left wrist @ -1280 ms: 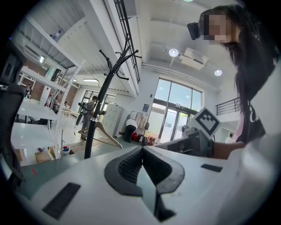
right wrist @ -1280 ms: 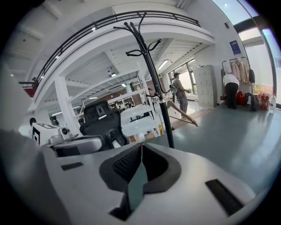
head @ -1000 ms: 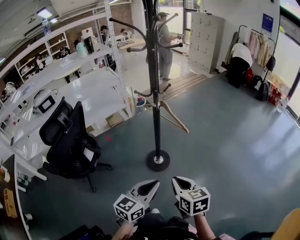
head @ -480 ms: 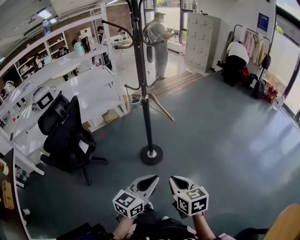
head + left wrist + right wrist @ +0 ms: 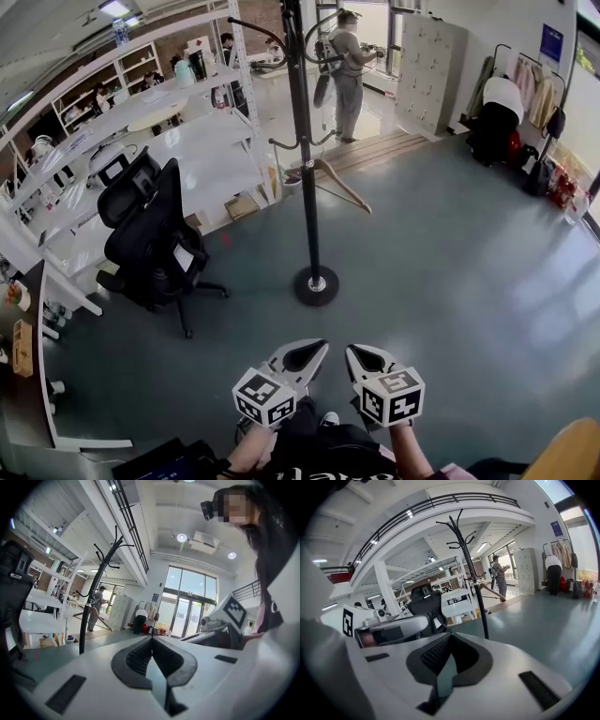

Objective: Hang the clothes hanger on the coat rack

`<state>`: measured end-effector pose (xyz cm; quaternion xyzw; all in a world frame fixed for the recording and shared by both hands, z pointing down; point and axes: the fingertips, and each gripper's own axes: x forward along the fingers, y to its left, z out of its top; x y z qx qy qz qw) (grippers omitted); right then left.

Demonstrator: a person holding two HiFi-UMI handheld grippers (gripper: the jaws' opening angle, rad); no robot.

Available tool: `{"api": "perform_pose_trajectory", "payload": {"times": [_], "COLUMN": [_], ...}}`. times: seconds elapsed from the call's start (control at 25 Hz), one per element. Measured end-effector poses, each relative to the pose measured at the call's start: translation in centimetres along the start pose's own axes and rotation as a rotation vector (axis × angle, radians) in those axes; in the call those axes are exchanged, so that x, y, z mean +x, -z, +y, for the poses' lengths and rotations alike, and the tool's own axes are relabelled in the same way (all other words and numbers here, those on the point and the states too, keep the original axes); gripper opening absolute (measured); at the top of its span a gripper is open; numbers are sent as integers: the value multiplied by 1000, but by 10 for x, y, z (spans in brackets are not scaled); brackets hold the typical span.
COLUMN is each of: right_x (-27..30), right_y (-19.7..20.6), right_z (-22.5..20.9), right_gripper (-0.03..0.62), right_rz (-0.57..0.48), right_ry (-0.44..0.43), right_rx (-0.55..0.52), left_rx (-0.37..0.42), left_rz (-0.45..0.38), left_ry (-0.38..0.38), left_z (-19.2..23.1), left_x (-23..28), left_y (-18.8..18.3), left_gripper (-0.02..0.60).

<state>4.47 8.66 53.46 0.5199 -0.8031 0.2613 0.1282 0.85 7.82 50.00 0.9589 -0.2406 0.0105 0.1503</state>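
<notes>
I see a big room with a grey floor (image 5: 450,253). The tall black coat rack (image 5: 305,141) stands on its round foot out on the open floor, well away from my grippers. A black office chair (image 5: 155,234) is to the left of it, beside the white shelves (image 5: 122,141).

The clothes hanger (image 5: 339,186) is made of wood. It seems to hang from one of the low hooks of the coat rack, about halfway up the pole, tilting down to the right. I cannot tell if its hook sits fully over the peg.

I think the clothes hanger is light and stiff and will not bend. The wood looks smooth, so it may slip. I would take it by the thick middle, just under its hook, so it does not swing.

The left gripper (image 5: 317,347) is closed with nothing in it. The right gripper (image 5: 353,351) is closed too, with nothing in it. Both are low and close to my body, side by side.

A blue sign (image 5: 551,42) hangs on the far wall, but its words are too small to read. The cubes only show black and white squares.
</notes>
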Motion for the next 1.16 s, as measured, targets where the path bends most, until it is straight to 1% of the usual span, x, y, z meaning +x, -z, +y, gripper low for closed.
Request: {"api": "perform_pose_trajectory", "payload": {"times": [0.24,0.4,0.68,1.16], "right_x": [-9,-12,-18,-15], "right_y": [10,8,17,20], "right_z": [6,7,6,9], "right_gripper": [9,9,9,9], "right_rz": [7,0,2,8], "right_ry": [-14,-12,-7,-3], "right_rx": [-26,-28,-33,-38], "left_rx": [-3,4,4,7], "left_rz": [-2,-7,-7,-11], "left_ry": [-22,-26,-24,-27], "left_z": [-13,-16,-24,-22], "left_x": [-11,-13,-14,-15], "left_y": [10,6,13,9], "left_gripper": [0,2,0,0]}}
